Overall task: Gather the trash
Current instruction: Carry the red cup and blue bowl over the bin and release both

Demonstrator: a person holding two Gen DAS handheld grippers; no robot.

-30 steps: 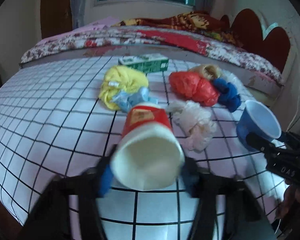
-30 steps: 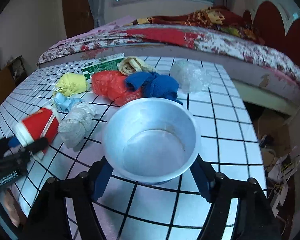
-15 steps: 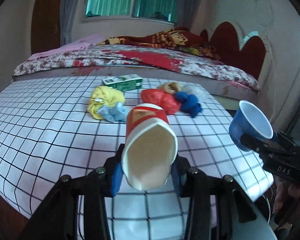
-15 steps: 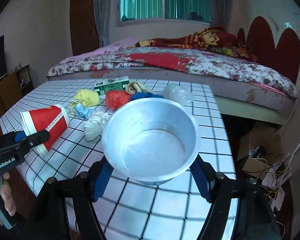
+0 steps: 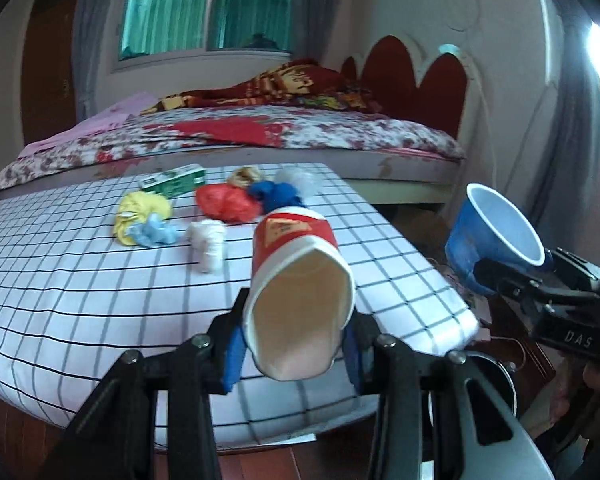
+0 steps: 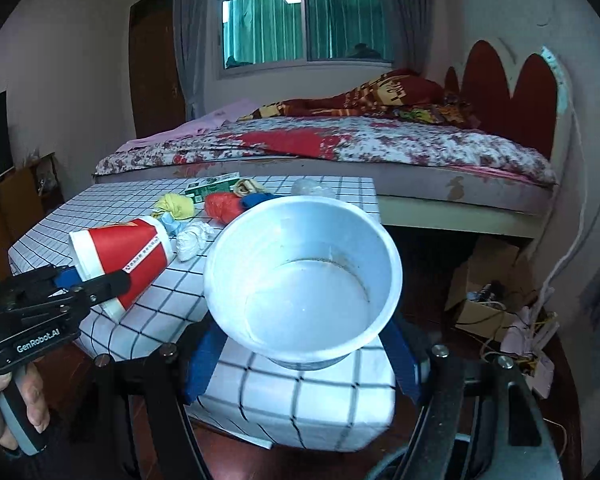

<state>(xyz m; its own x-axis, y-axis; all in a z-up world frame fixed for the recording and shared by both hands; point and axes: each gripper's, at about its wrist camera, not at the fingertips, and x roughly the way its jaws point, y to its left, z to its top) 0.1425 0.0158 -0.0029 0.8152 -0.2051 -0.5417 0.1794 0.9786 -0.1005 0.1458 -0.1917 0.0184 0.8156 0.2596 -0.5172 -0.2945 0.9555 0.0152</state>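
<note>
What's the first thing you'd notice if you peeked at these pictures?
Two cups held up in the air: a red paper cup squeezed in the left gripper, and a blue bowl-shaped cup in the right gripper. Behind them, bright crumpled bags sit bunched on the checked tablecloth, the red bag boldest, with a bed beyond.

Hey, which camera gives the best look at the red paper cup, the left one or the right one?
The right wrist view. There the red paper cup shows side-on, with its whole length and printed label, pinched in the left gripper. The left wrist view looks into its squashed open mouth, so most of the side is hidden.
</note>
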